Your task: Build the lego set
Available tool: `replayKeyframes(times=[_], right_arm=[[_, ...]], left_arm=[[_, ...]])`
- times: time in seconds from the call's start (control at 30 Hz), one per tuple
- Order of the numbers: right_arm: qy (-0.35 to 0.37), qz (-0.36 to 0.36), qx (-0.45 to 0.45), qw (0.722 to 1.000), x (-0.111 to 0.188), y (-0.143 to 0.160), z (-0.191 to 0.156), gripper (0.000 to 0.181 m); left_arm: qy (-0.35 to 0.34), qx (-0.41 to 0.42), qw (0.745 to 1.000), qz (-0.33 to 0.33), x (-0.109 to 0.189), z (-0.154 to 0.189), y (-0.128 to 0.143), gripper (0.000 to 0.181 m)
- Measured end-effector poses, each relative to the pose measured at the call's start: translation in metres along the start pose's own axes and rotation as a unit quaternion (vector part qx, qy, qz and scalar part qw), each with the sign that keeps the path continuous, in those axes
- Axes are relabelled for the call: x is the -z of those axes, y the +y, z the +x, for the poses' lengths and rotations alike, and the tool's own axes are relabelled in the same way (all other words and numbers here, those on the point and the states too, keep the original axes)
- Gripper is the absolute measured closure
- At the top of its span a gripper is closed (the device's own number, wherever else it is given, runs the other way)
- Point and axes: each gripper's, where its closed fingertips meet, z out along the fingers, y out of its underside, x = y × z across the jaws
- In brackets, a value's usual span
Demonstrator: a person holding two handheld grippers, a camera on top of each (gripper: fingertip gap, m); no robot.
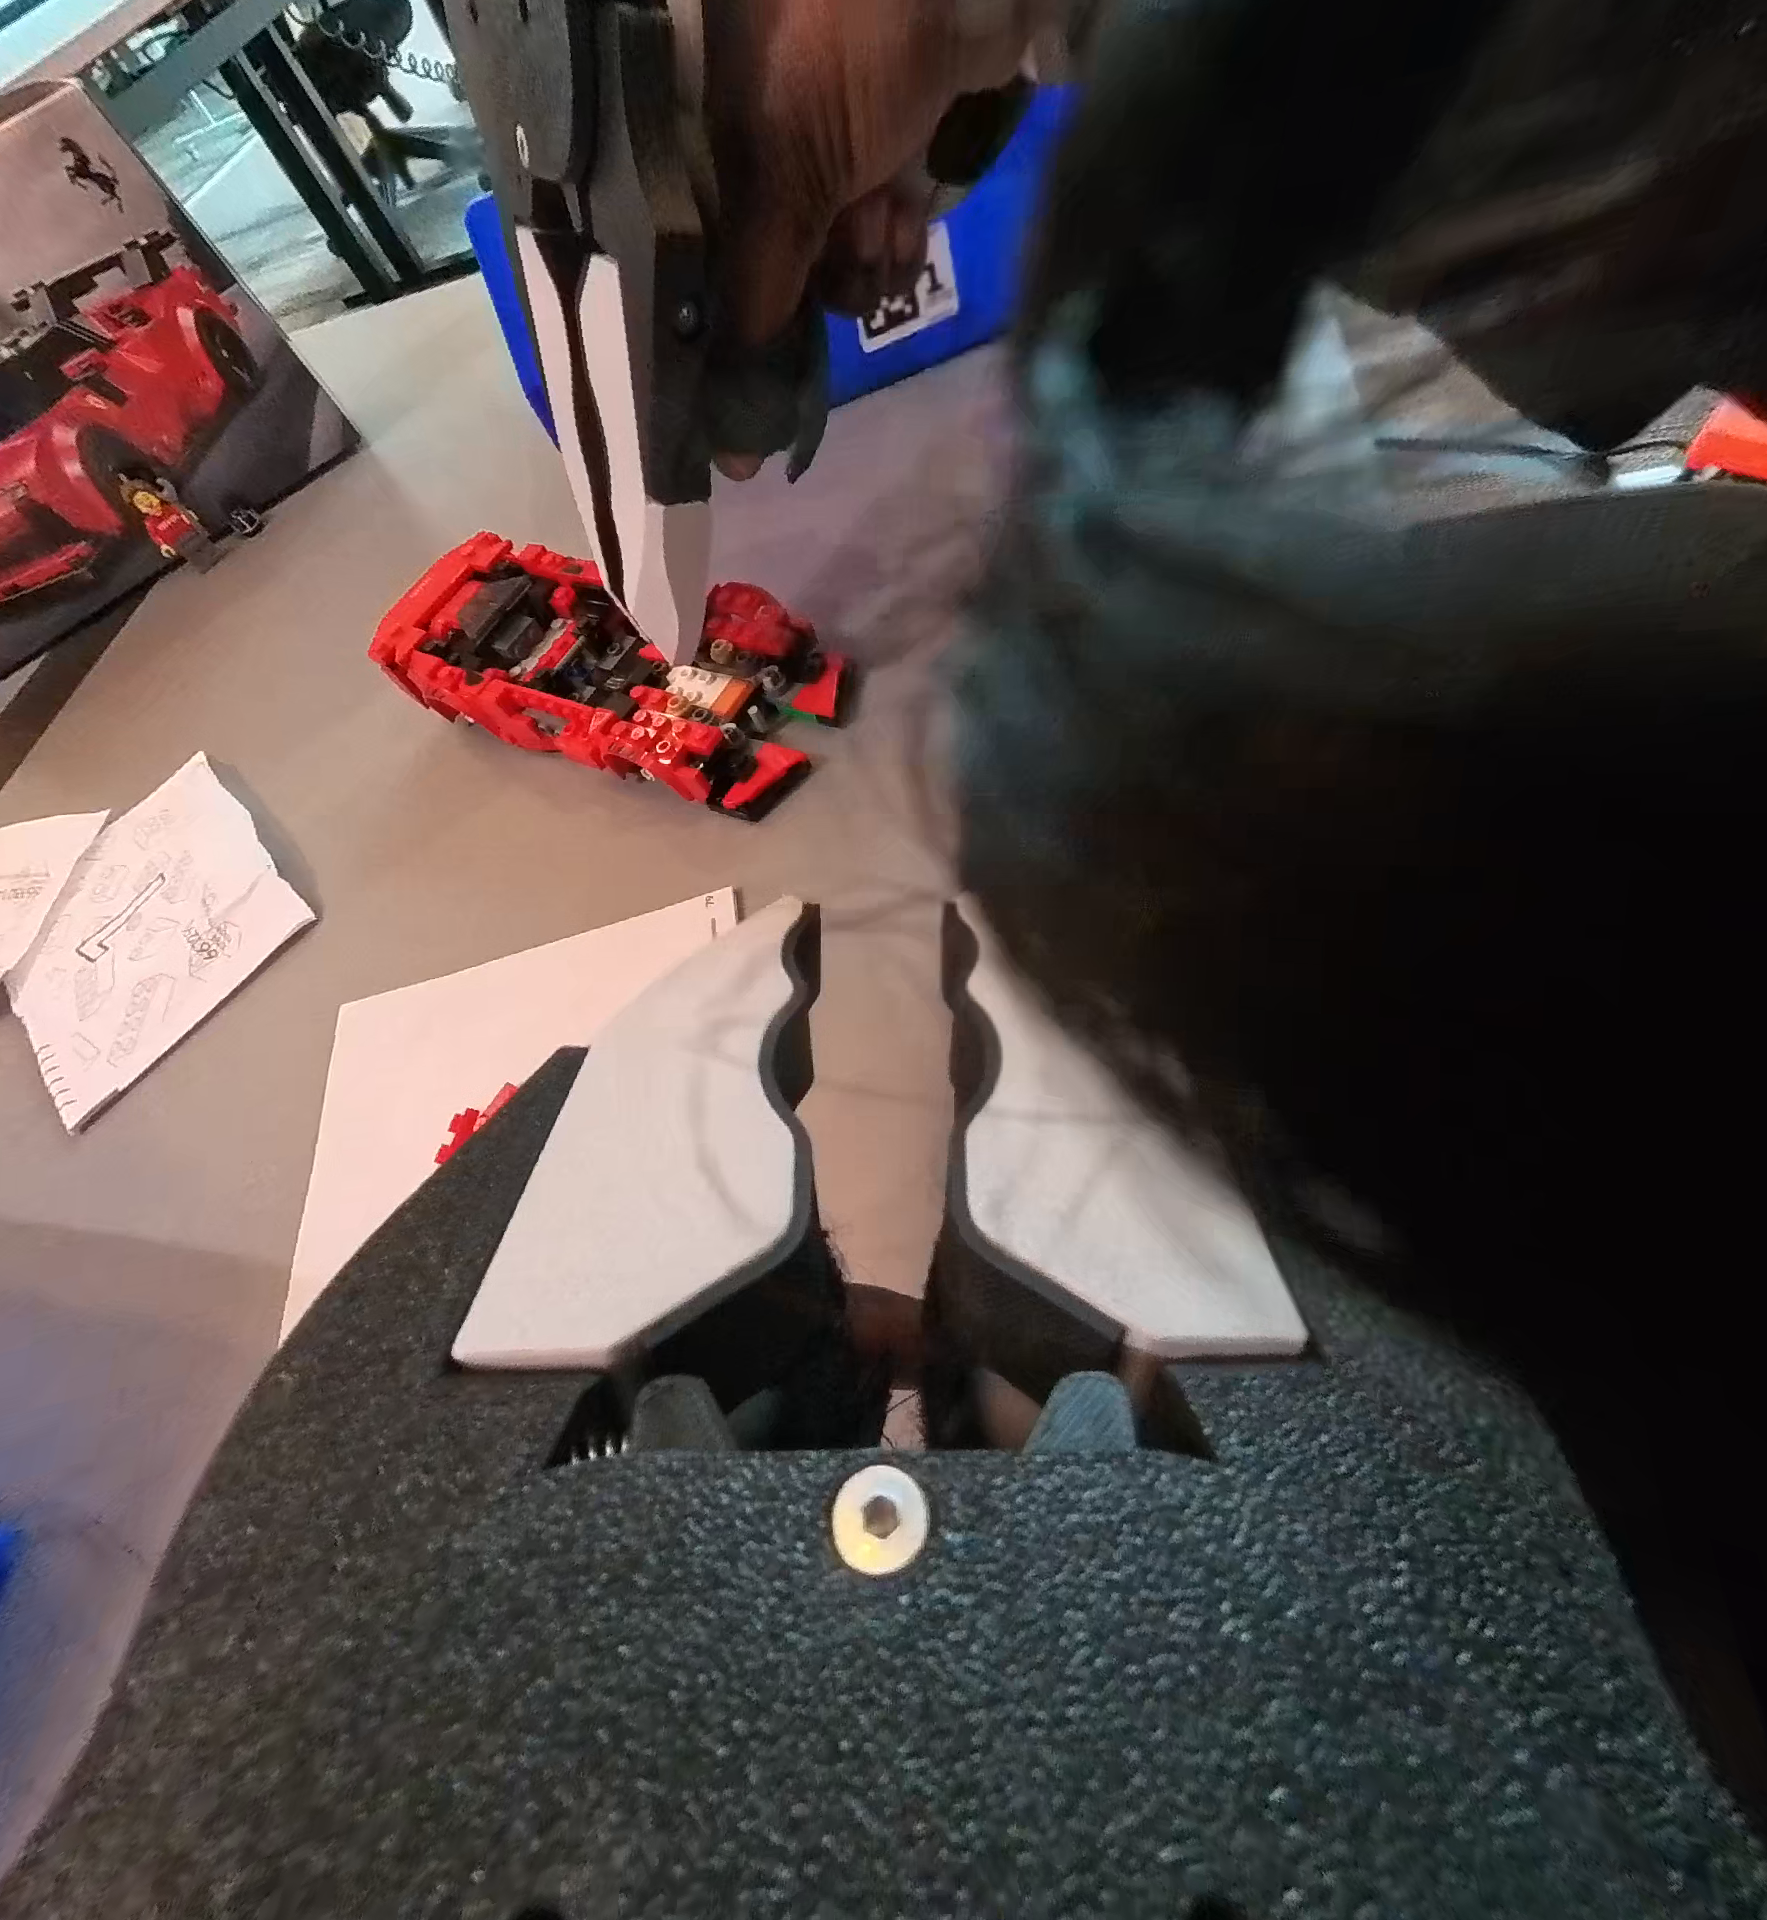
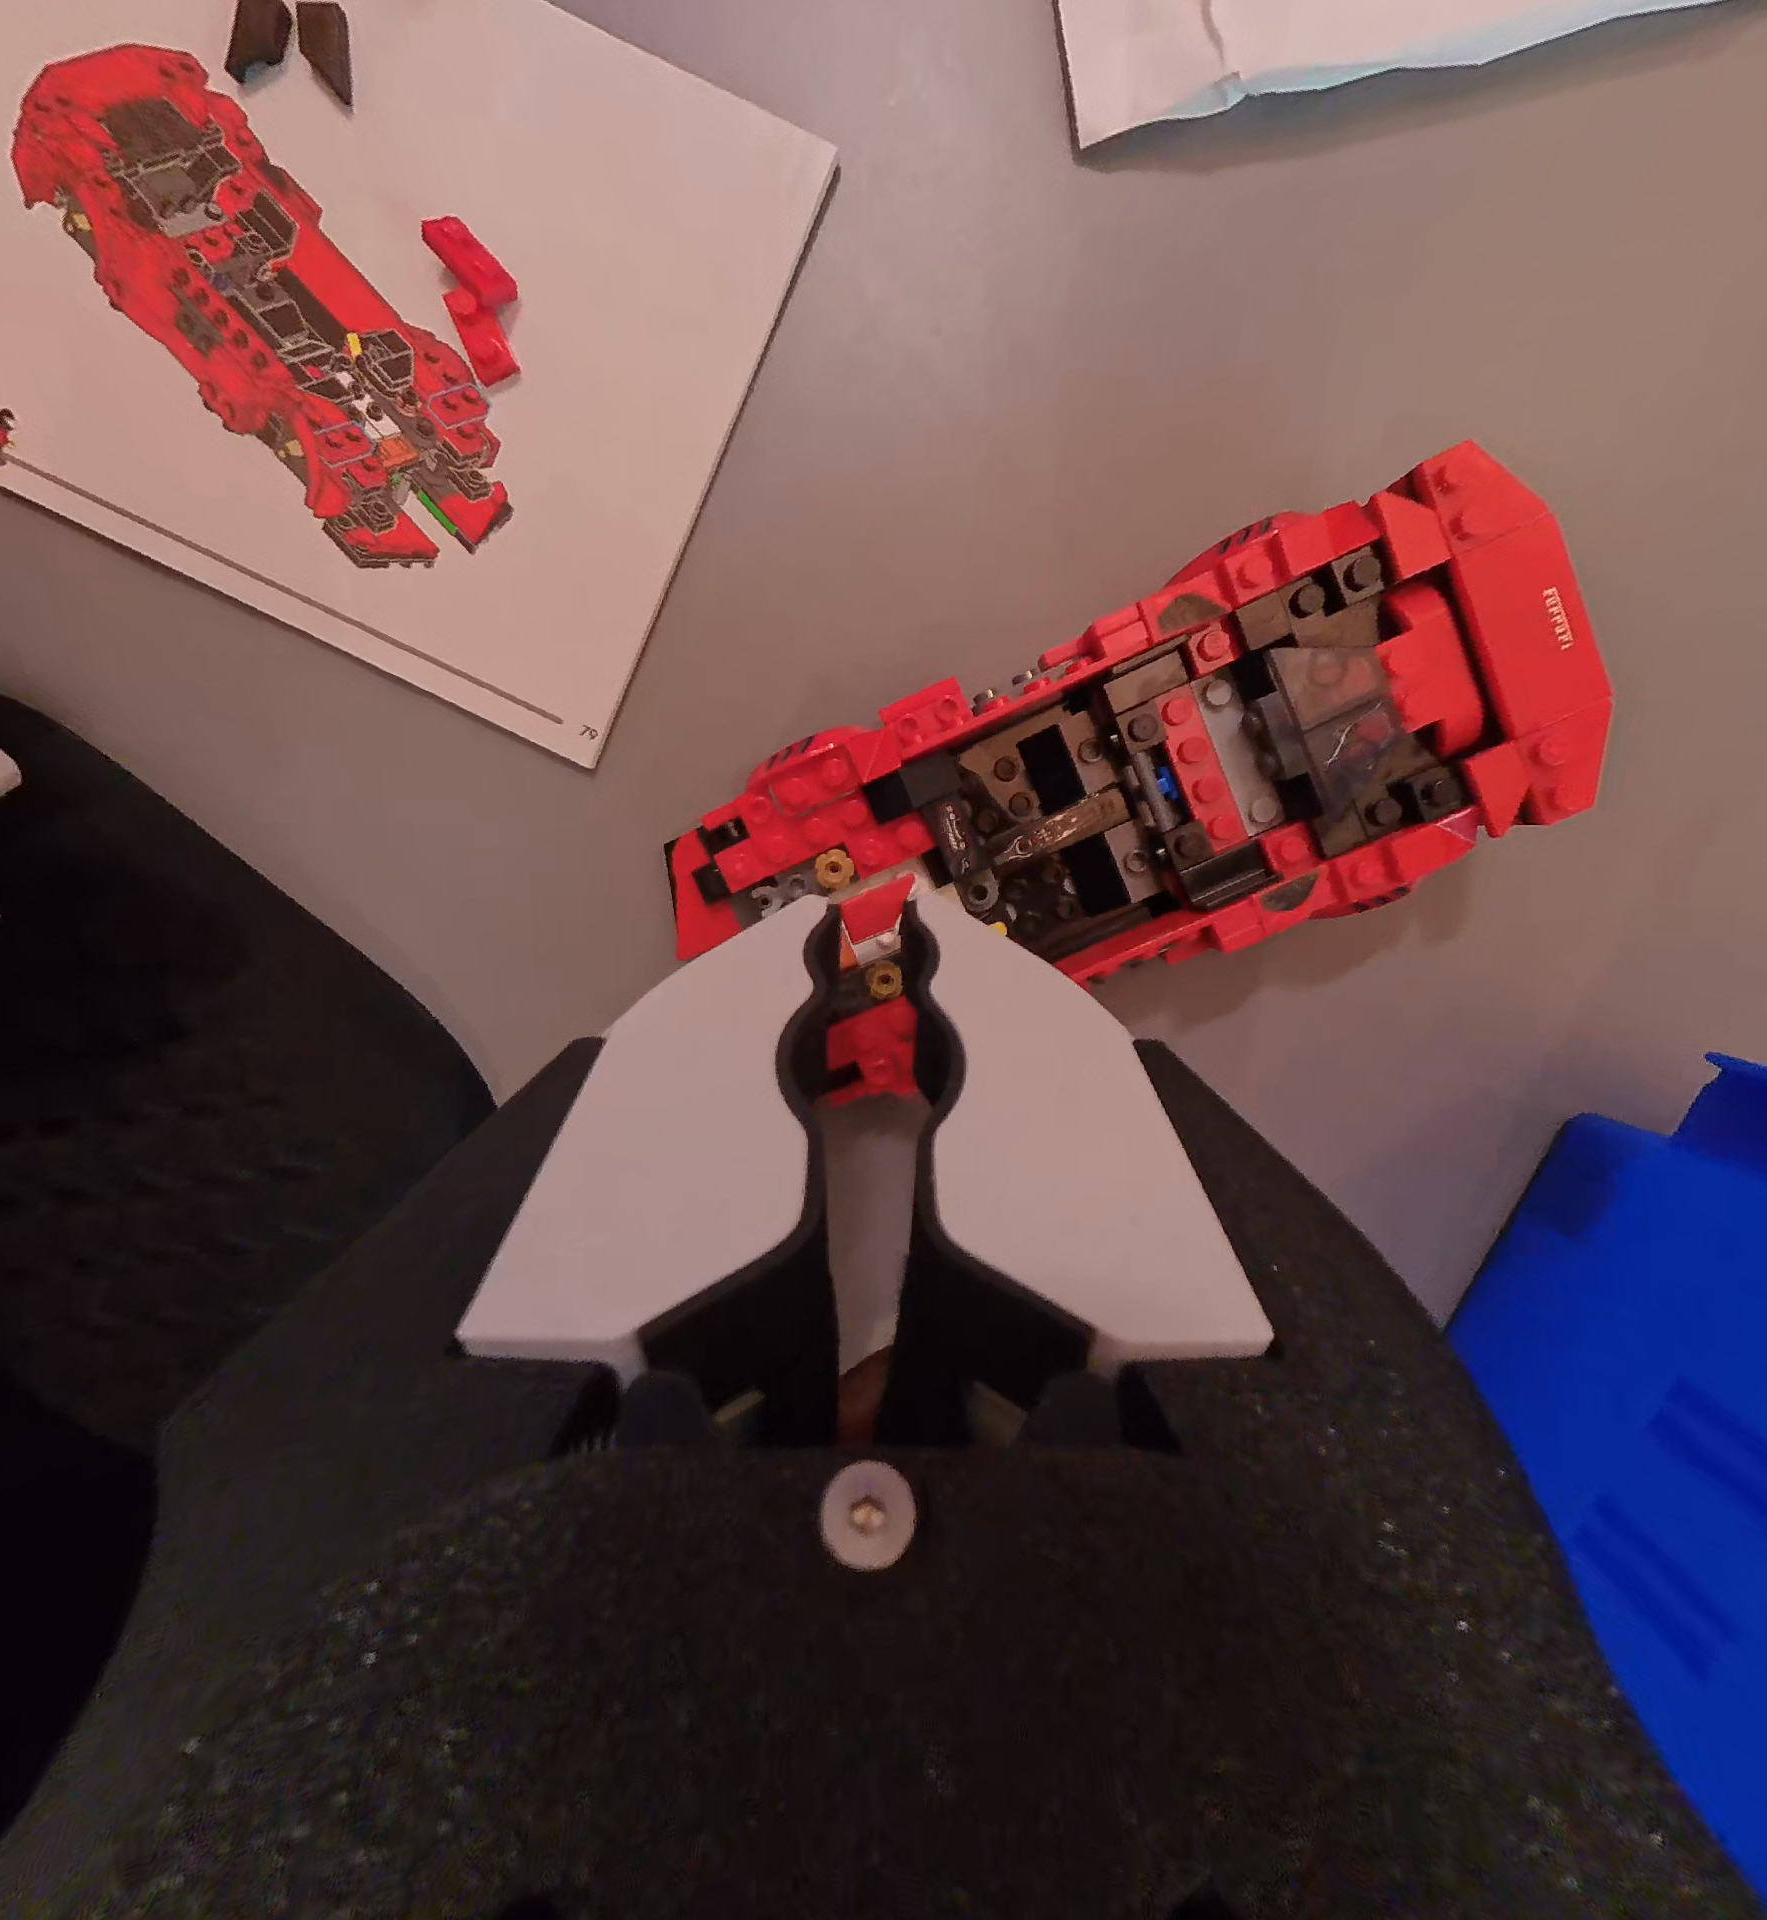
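Observation:
The half-built red and black Lego car [image 2: 1222,769] lies on the grey table; it also shows in the left wrist view [image 1: 598,675]. My right gripper [image 2: 871,914] points down at the car's front end, its jaws nearly closed on a small red piece [image 2: 874,920]. From the left wrist view the right gripper [image 1: 676,644] stands upright with its tips on the car. My left gripper [image 1: 879,925] is open and empty, held above the table near the instruction booklet [image 1: 505,1039], well short of the car.
The open booklet [image 2: 443,364] carries loose red bricks [image 2: 474,296] and dark pieces [image 2: 287,42]. The set's box [image 1: 79,364] stands at the far left, with torn paper bags [image 1: 131,935] nearby. A blue bin [image 2: 1668,1403] is to the right. A dark sleeve [image 1: 1430,831] fills the right side. About 15 cm separates my left fingertips from my right.

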Motion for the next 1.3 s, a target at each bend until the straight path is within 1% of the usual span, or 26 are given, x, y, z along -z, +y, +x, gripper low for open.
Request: replayKeyframes(times=[0.47,0.63,0.97,1.3], right_arm=[[-0.001,0.001,-0.006,1.000,-0.001,-0.002,0.000,0.170],[-0.006,-0.004,-0.012,1.000,0.000,-0.002,-0.001,0.170],[-0.005,-0.006,-0.026,1.000,0.002,-0.007,-0.003,0.170],[-0.001,-0.006,-0.023,1.000,0.003,-0.010,-0.004,0.170]], left_arm=[[0.000,0.011,1.000,0.006,0.002,-0.003,0.004,0.160],[0.005,0.034,0.999,0.021,0.003,-0.006,0.005,0.159],[0.013,0.060,0.997,0.055,0.012,-0.008,0.000,0.160],[0.011,0.066,0.996,0.063,0.015,-0.010,-0.001,0.160]])
